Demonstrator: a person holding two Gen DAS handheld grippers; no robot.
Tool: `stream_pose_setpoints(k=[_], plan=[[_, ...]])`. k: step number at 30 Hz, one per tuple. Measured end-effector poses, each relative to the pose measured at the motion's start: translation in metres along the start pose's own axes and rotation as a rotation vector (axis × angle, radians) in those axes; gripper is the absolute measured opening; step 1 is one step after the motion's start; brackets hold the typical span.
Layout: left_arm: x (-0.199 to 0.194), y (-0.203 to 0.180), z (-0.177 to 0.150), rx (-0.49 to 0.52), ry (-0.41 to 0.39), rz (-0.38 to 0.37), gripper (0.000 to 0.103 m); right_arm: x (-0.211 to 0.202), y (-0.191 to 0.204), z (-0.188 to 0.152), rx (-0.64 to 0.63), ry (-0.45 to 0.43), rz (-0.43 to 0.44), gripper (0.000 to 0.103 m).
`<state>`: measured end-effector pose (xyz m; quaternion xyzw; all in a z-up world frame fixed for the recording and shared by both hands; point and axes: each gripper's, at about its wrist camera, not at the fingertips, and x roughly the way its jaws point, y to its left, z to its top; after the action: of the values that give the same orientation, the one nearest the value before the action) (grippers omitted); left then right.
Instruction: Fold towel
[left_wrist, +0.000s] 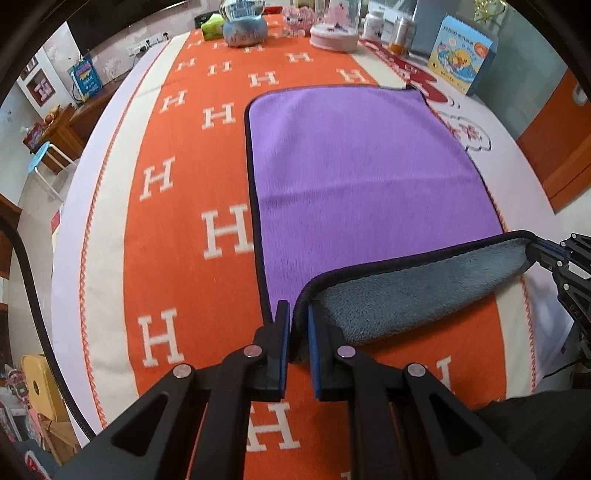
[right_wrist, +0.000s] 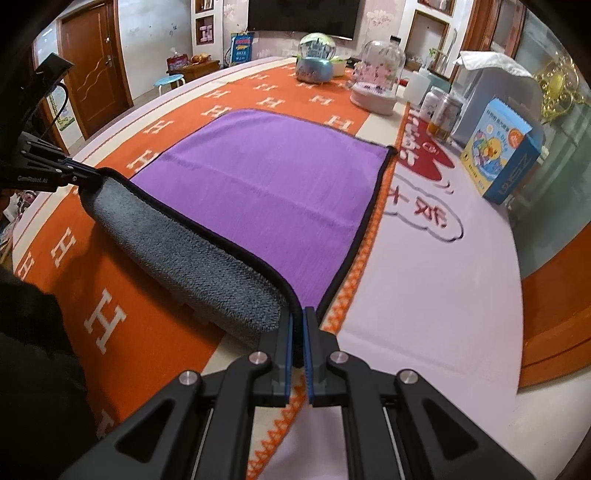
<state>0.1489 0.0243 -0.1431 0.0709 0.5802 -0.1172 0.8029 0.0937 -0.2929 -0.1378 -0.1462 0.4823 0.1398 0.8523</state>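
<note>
A purple towel (left_wrist: 354, 162) with a black hem and grey underside lies on the orange H-patterned cloth (left_wrist: 177, 155). Its near edge is lifted and curled over, grey side (left_wrist: 417, 295) showing. My left gripper (left_wrist: 298, 310) is shut on the towel's near left corner. My right gripper (right_wrist: 298, 317) is shut on the near right corner; it also shows at the right edge of the left wrist view (left_wrist: 532, 247). In the right wrist view the towel (right_wrist: 273, 184) spreads ahead and the left gripper (right_wrist: 86, 175) holds the far end of the lifted edge.
At the table's far end stand a snow globe (left_wrist: 243, 22), a glass dome ornament (left_wrist: 334, 26), bottles (left_wrist: 402, 31) and a blue picture box (left_wrist: 461, 55). A white cloth with red drawing (right_wrist: 424, 236) lies right of the towel. A blue stool (left_wrist: 40, 158) stands off the table's left.
</note>
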Motion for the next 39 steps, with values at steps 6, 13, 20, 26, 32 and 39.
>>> stream_pose_setpoints(k=[6,13,20,26,32,39], plan=[[-0.012,0.001,0.021,-0.001,-0.054,0.0,0.007,-0.005,-0.005,0.019,-0.009,-0.035,-0.039,0.005],[-0.025,0.008,0.052,-0.012,-0.126,0.006,0.007,-0.01,-0.018,0.048,-0.009,-0.092,-0.085,0.005],[-0.031,0.012,0.088,-0.024,-0.193,0.027,0.006,-0.008,-0.036,0.083,0.024,-0.164,-0.135,0.005],[-0.03,0.017,0.122,-0.056,-0.252,0.059,0.006,0.001,-0.048,0.115,0.038,-0.215,-0.173,0.005],[-0.019,0.027,0.153,-0.105,-0.3,0.085,0.005,0.019,-0.058,0.142,0.066,-0.269,-0.222,0.005],[0.018,0.03,0.174,-0.145,-0.293,0.111,0.005,0.054,-0.061,0.155,0.096,-0.307,-0.276,0.005]])
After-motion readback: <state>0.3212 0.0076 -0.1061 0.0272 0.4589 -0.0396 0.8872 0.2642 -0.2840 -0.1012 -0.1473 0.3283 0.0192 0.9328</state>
